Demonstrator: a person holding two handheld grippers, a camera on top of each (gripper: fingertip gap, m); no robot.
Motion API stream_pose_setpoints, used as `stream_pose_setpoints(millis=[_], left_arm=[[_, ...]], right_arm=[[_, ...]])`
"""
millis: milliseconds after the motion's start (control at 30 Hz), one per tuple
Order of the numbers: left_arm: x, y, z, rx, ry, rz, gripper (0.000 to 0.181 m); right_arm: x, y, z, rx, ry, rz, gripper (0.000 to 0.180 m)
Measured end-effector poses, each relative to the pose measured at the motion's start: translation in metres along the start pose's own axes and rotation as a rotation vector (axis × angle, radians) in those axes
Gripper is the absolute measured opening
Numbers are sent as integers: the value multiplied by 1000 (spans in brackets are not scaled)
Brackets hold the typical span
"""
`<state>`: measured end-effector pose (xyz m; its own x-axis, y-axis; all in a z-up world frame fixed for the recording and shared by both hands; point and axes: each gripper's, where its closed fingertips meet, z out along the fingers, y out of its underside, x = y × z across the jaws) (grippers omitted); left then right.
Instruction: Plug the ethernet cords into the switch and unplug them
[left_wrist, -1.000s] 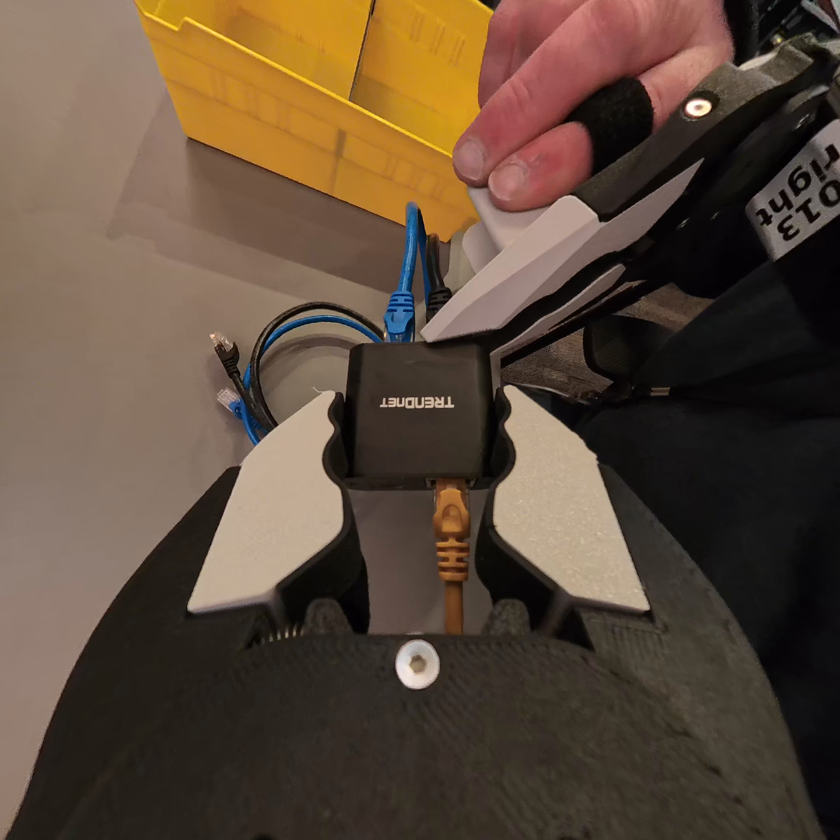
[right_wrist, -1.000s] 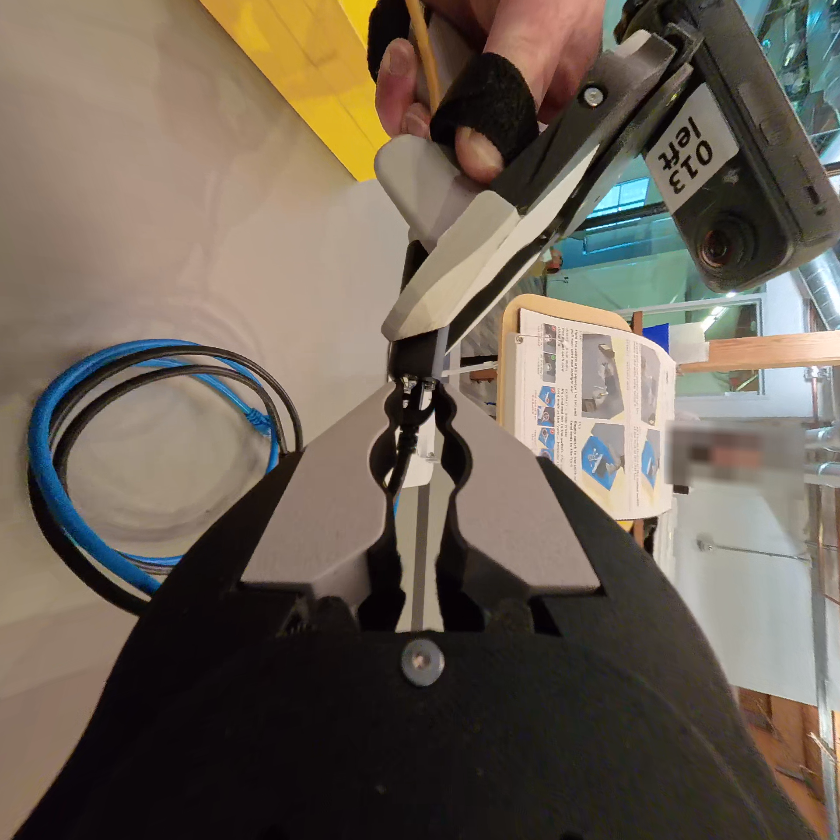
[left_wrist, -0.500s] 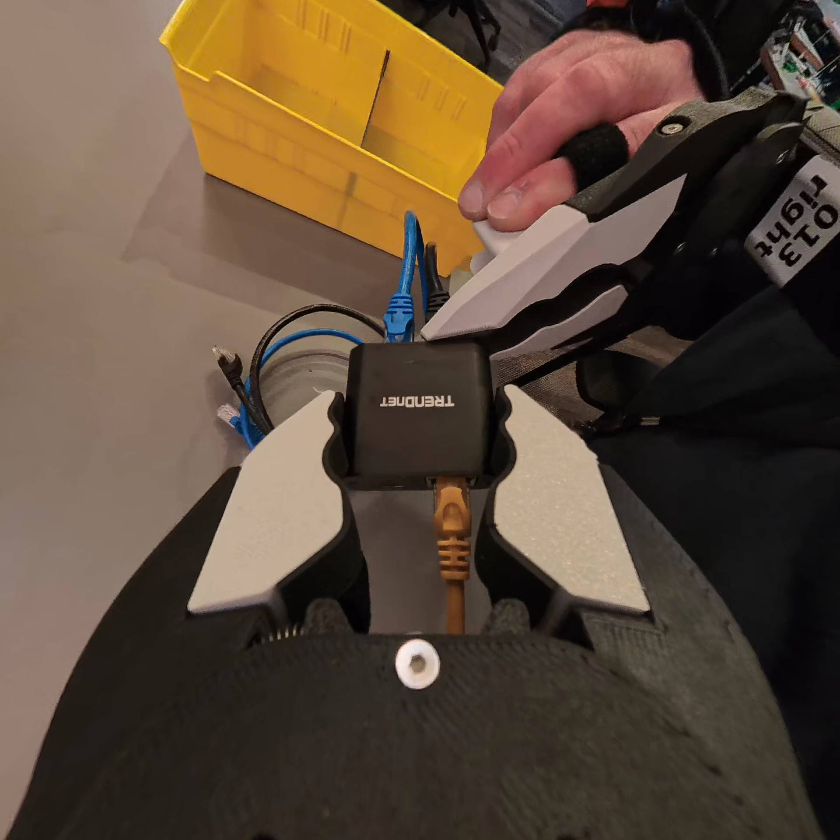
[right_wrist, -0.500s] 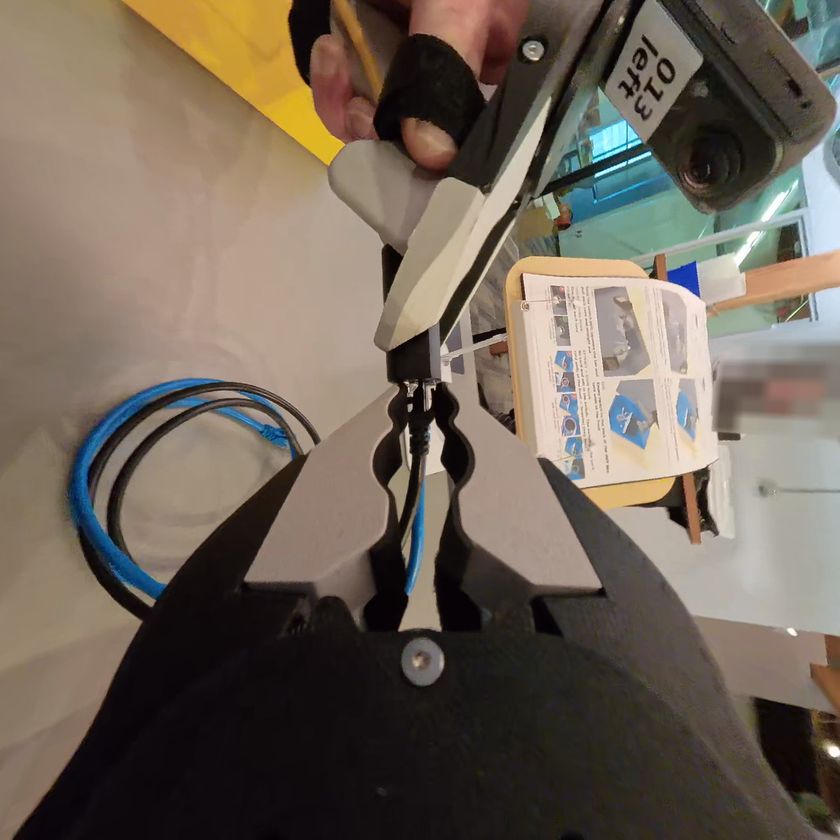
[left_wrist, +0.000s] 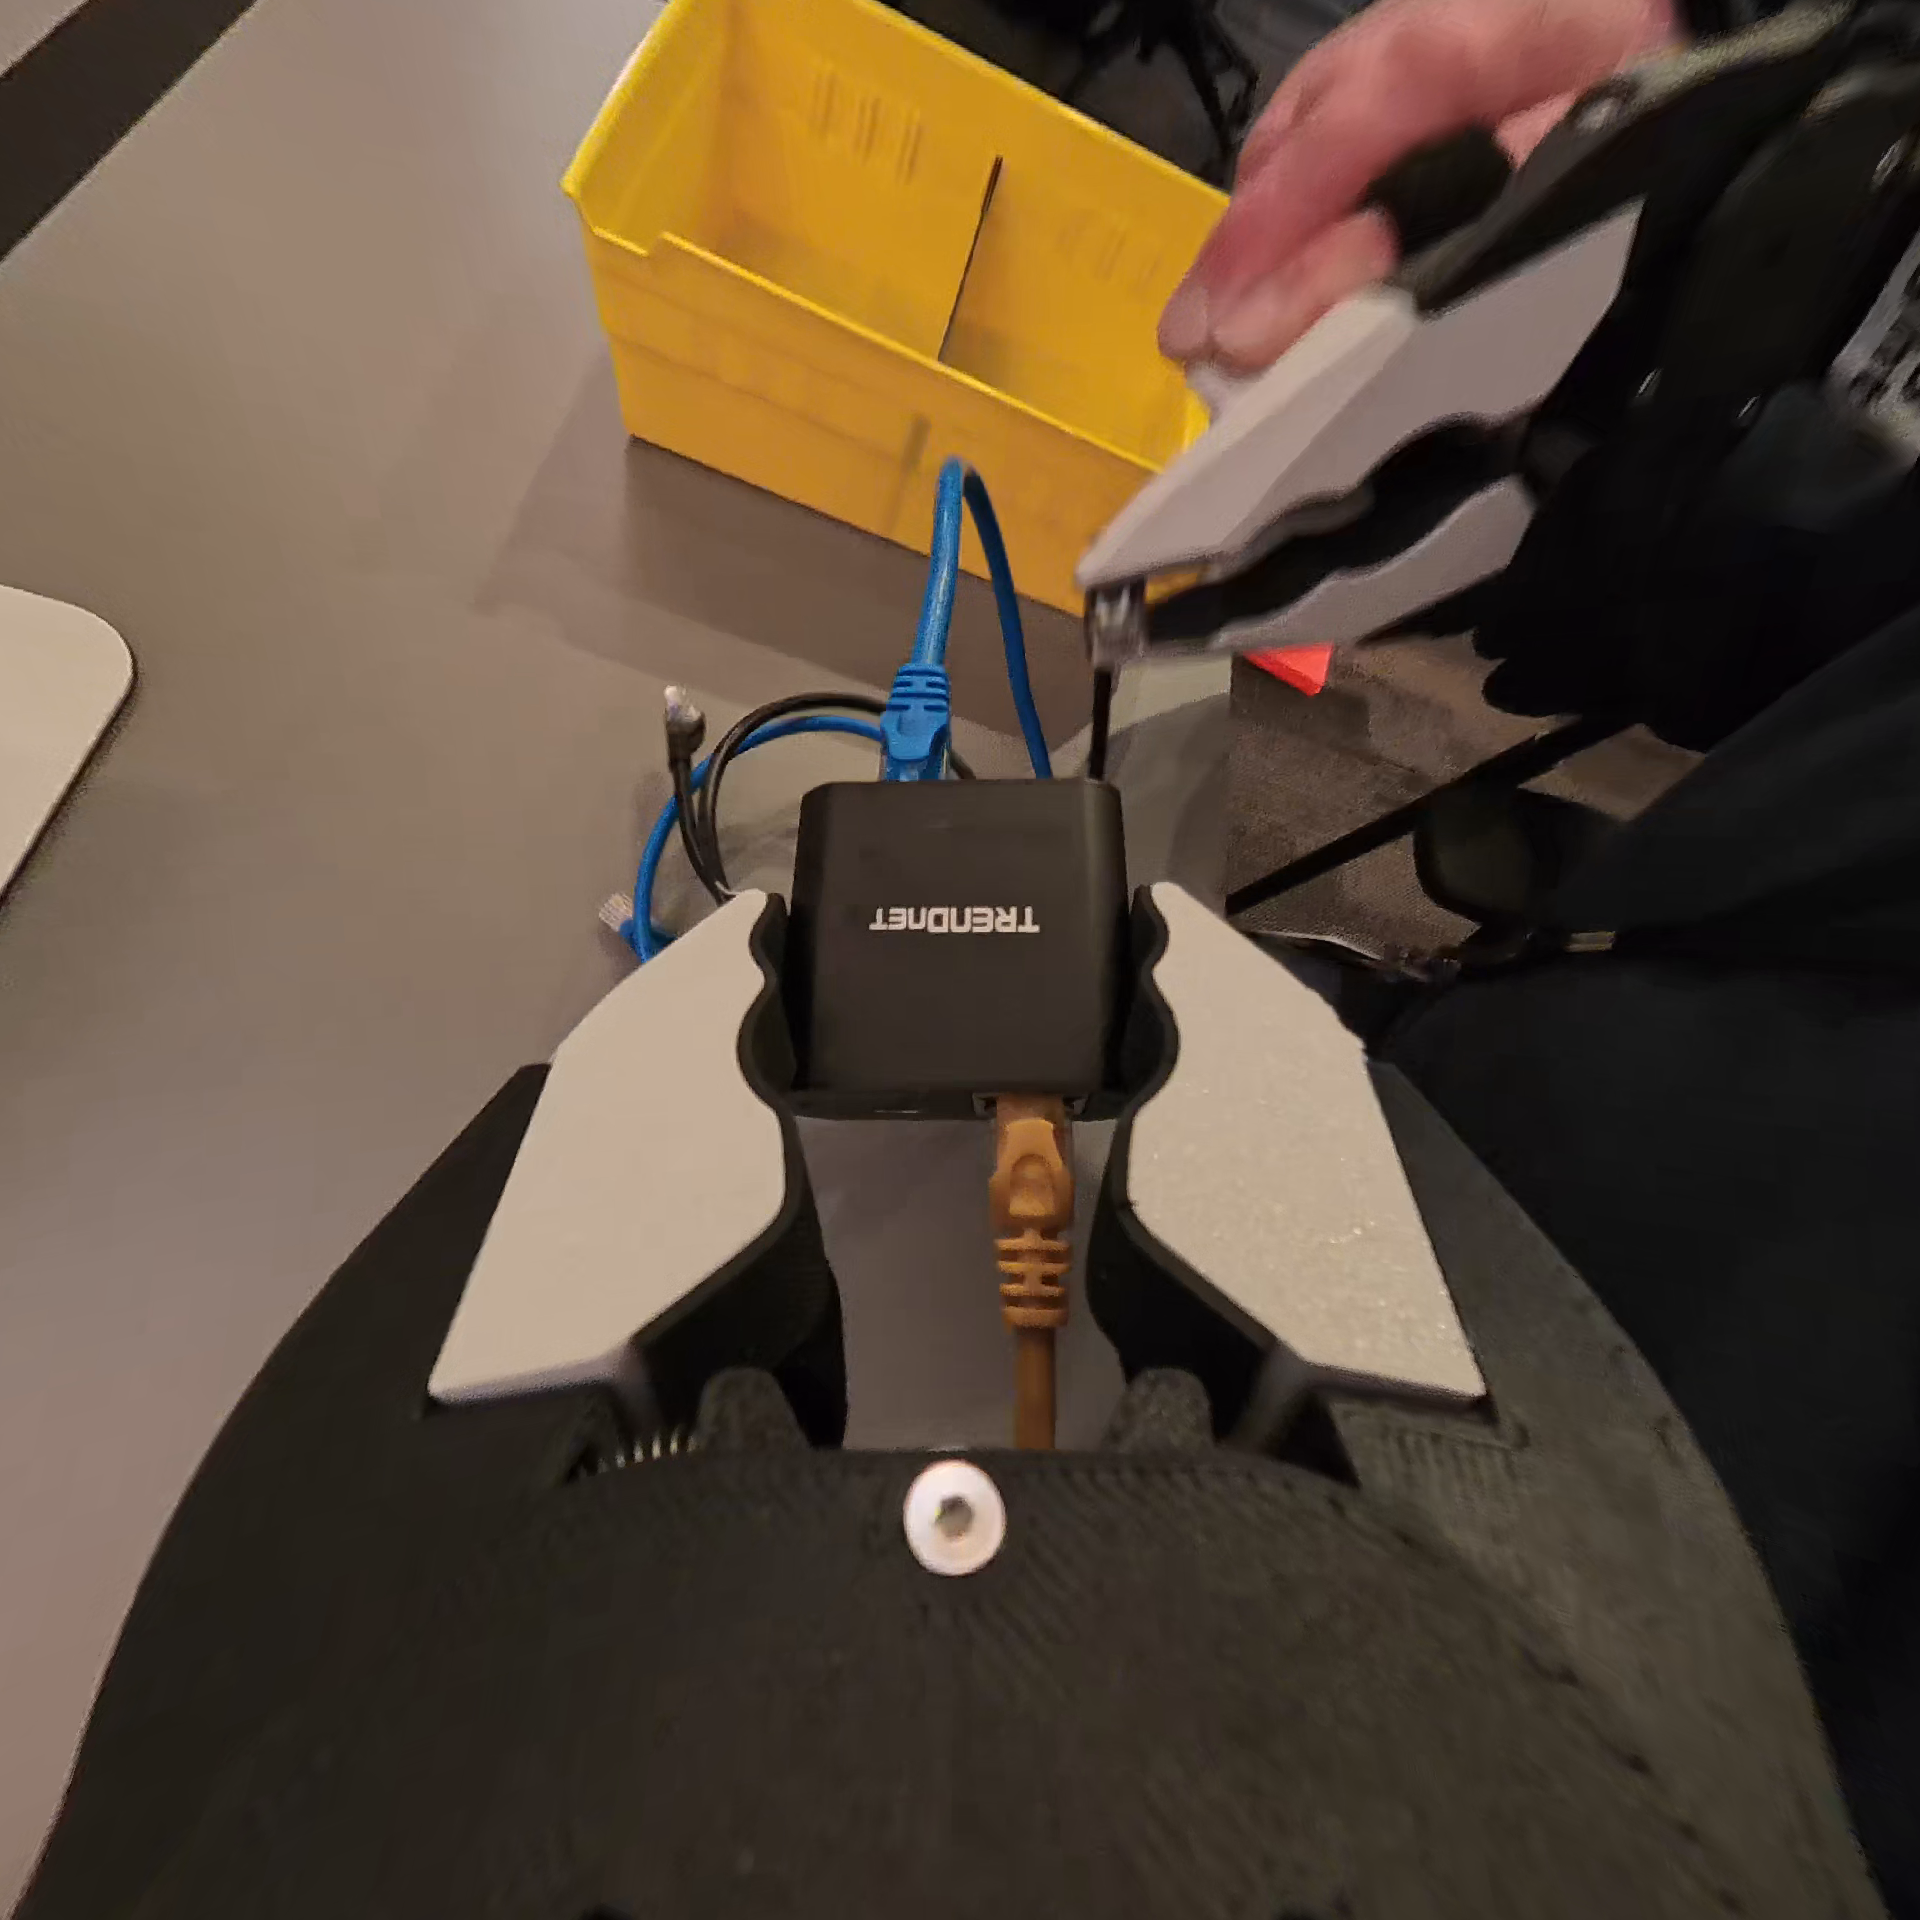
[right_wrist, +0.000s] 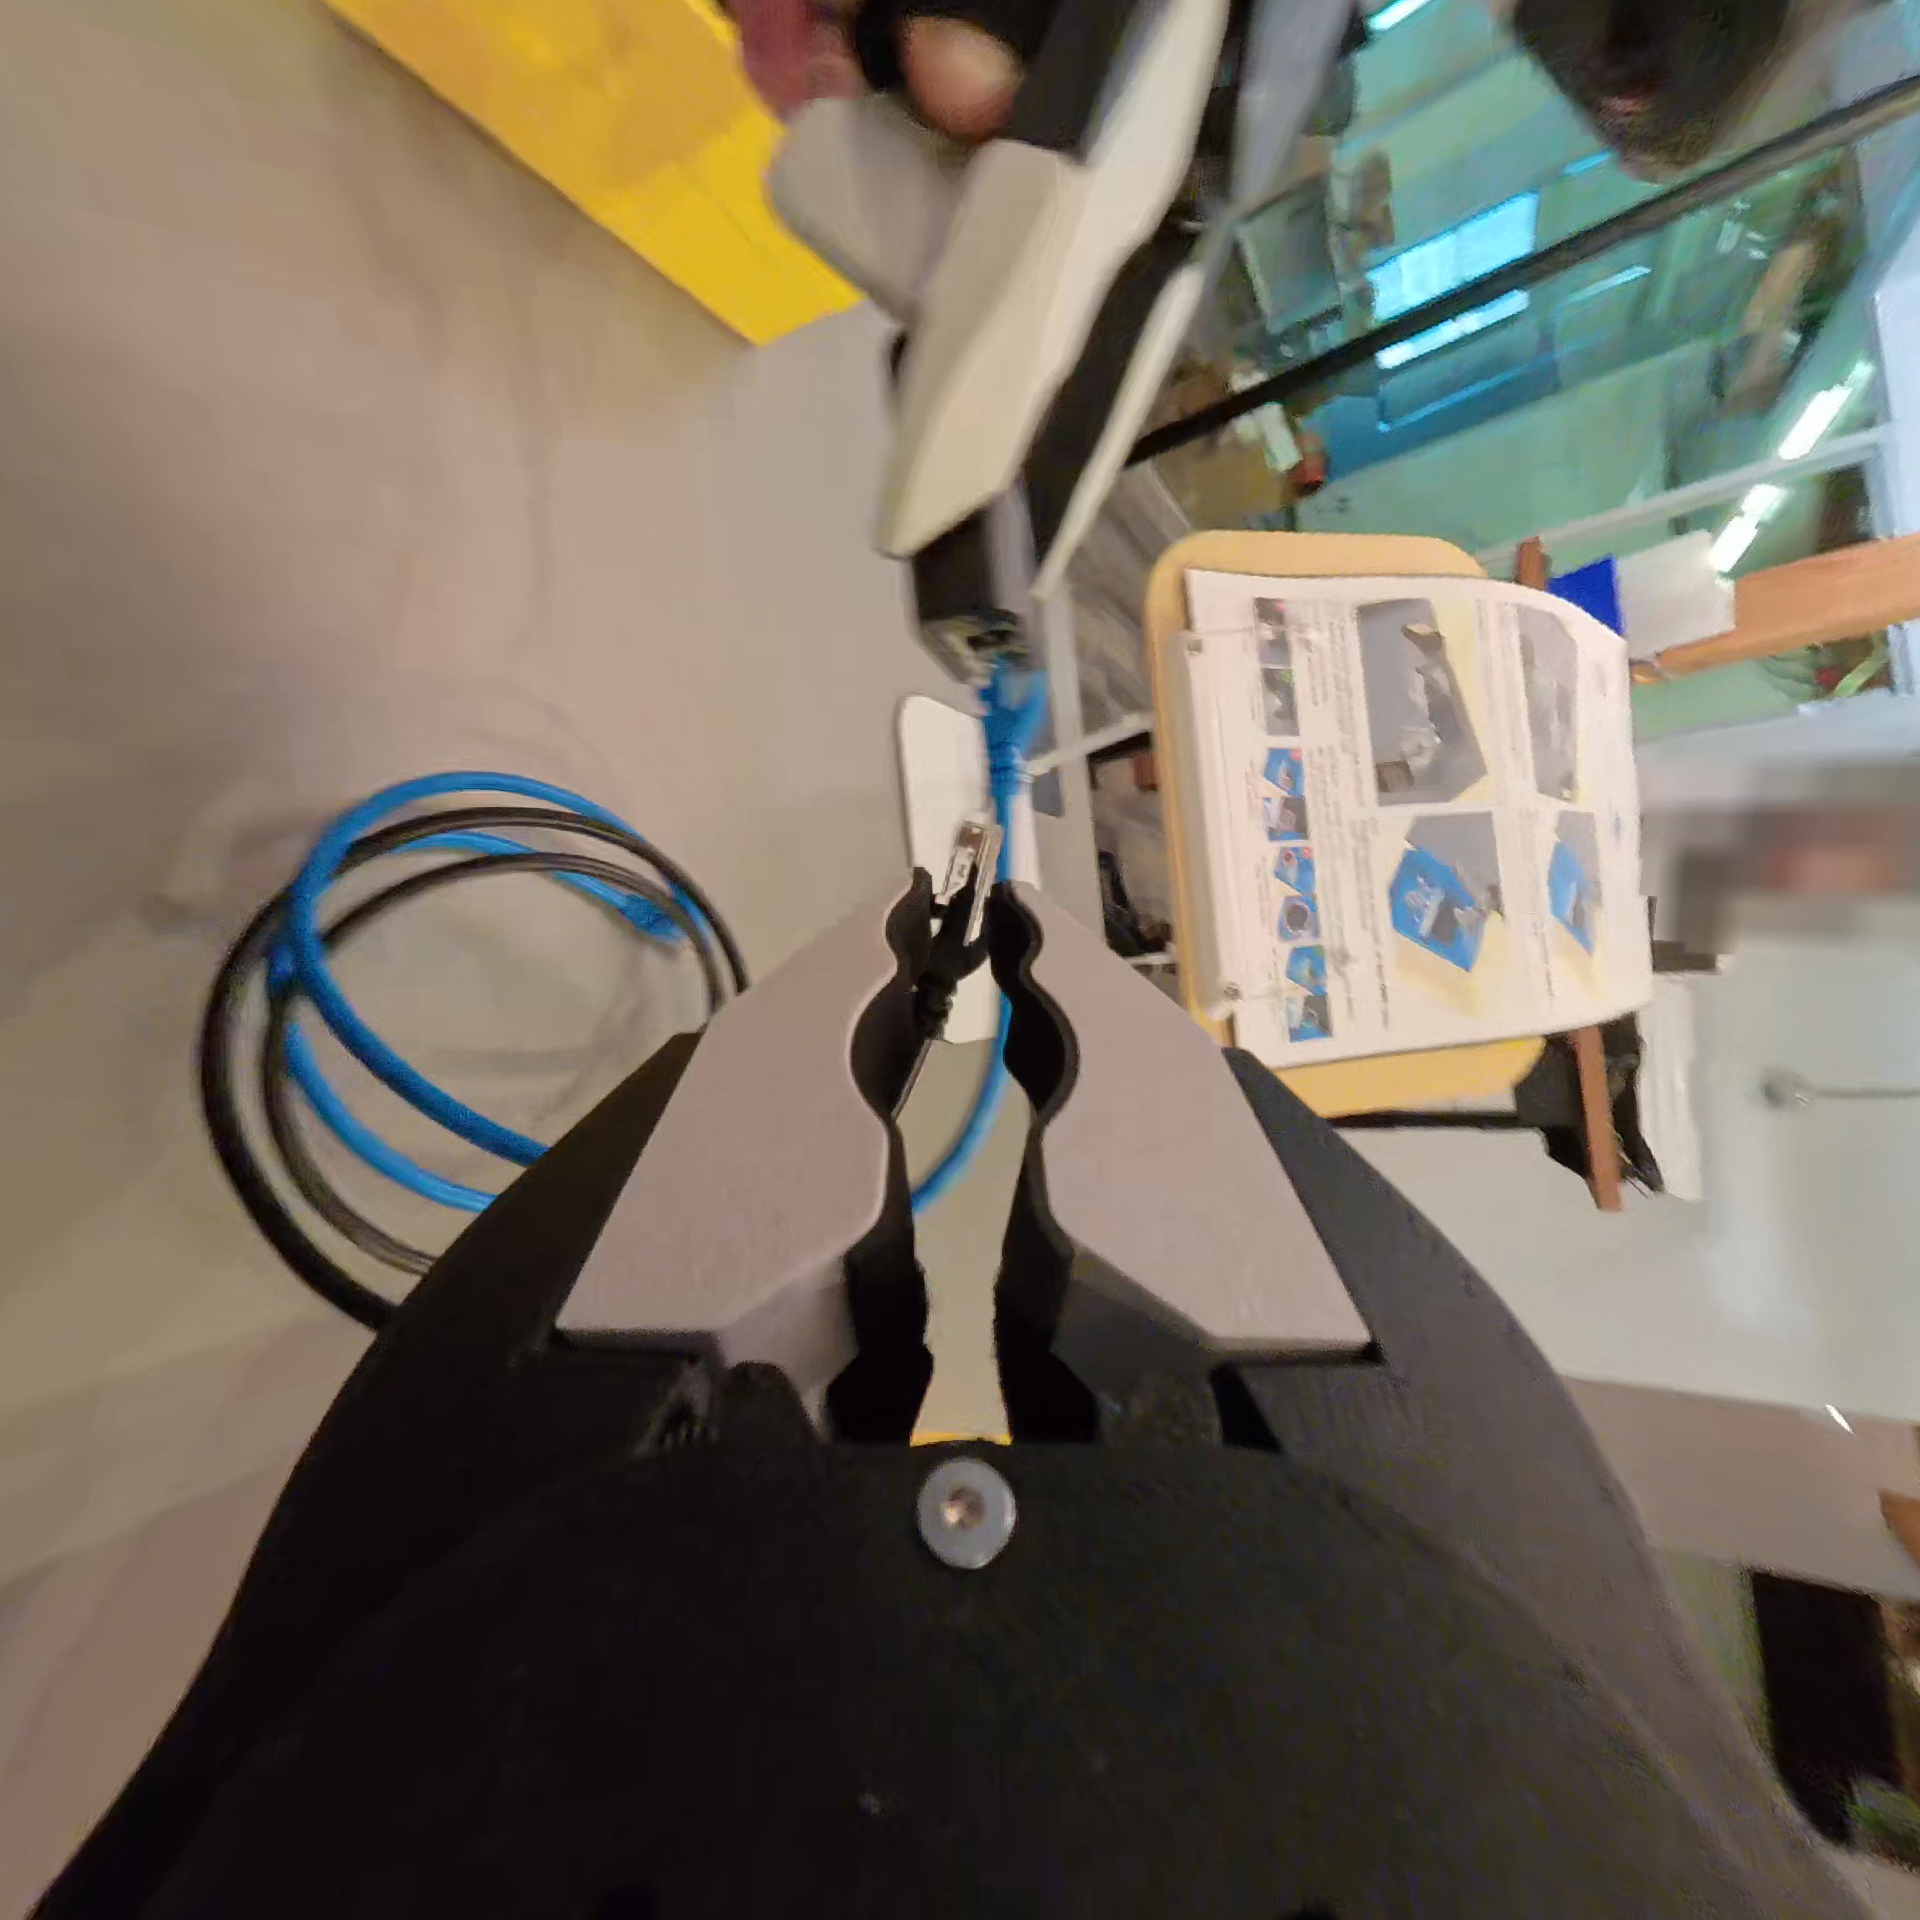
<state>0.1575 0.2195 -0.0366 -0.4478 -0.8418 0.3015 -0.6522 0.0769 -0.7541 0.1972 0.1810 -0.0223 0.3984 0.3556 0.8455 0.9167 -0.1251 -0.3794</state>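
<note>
My left gripper is shut on the black switch and holds it above the grey table. An orange cord is plugged into its near side. A blue cord is plugged into its far side. My right gripper is shut on the plug of the black cord, which is out of the switch and a short way from it. In the left wrist view the right gripper hovers above and to the right of the switch with the plug at its tips.
A yellow bin stands on the table behind the switch. The blue and black cords lie coiled on the table, loose ends to the switch's left. A clipboard with a printed sheet stands beyond the table edge. The gap from one gripper's tips to the other's is roughly 7 cm.
The right gripper has pulled the black plug out of the switch's far side and drawn back up and to the right. The left gripper keeps its hold on the switch.
</note>
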Motion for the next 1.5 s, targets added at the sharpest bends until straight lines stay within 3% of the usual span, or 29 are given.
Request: stream_pose_setpoints(millis=[467, 733, 1000, 1200, 1333, 1500], left_arm=[[-28, 5, -32, 137, -115, -52, 62], [-38, 15, -40, 176, -134, -84, 62], [-36, 26, -31, 158, -132, -80, 62], [-35, 28, -30, 146, -141, -73, 62], [-35, 29, -29, 136, -147, -64, 62], [-33, 29, -27, 128, -145, -53, 62]], right_arm=[[159, 72, -121, -91, 417, 217, 10], [195, 104, -206, -202, 566, 270, 9], [109, 192, -210, -451, 531, 373, 10], [1, 268, -171, -585, 427, 521, 11], [-44, 290, -159, -698, 311, 601, 12], [-51, 300, -172, -751, 168, 765, 58]])
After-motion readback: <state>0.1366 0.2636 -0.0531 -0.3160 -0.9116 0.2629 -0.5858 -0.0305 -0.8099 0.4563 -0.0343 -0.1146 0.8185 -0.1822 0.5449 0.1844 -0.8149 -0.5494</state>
